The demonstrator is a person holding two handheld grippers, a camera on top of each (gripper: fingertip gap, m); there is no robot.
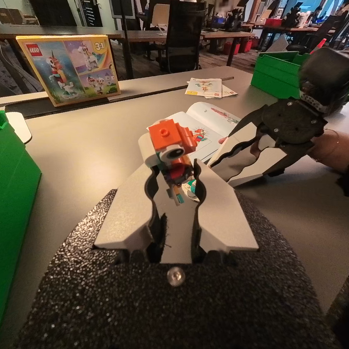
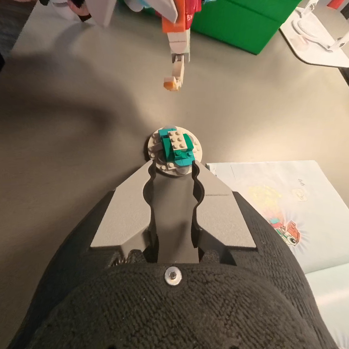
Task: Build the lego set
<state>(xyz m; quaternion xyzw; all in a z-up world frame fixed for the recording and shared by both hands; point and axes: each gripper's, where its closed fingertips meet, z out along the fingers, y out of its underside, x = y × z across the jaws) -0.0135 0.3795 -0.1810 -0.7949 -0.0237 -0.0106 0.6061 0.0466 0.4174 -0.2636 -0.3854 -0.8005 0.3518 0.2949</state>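
On left of the surface (image 1: 79, 151), green bin (image 1: 15, 188) near the edge, lego box (image 1: 69, 69) standing behind. Centre: left tongs (image 1: 172, 170) clamped on orange lego figure (image 1: 170, 143), held in air, head up, thin white tail hanging down. Below it, round white base (image 2: 174, 151) with teal and tan bricks sits on the surface, right tongs (image 2: 174, 166) narrow, tips either side of base's near rim; actual grip unclear, cannot tell if holding. Open instruction booklet (image 2: 273, 207) just beside base on right, more leaflets (image 1: 207, 88) and second green bin (image 1: 273, 75) further back right.

Risk: figure tilted, tail thin, so pressing down off-line could miss studs or snap tail joint. Base may slide or tip if right tongs only rest beside it. Booklet edge near base could catch right finger; right tongs partly crowd the drop path.
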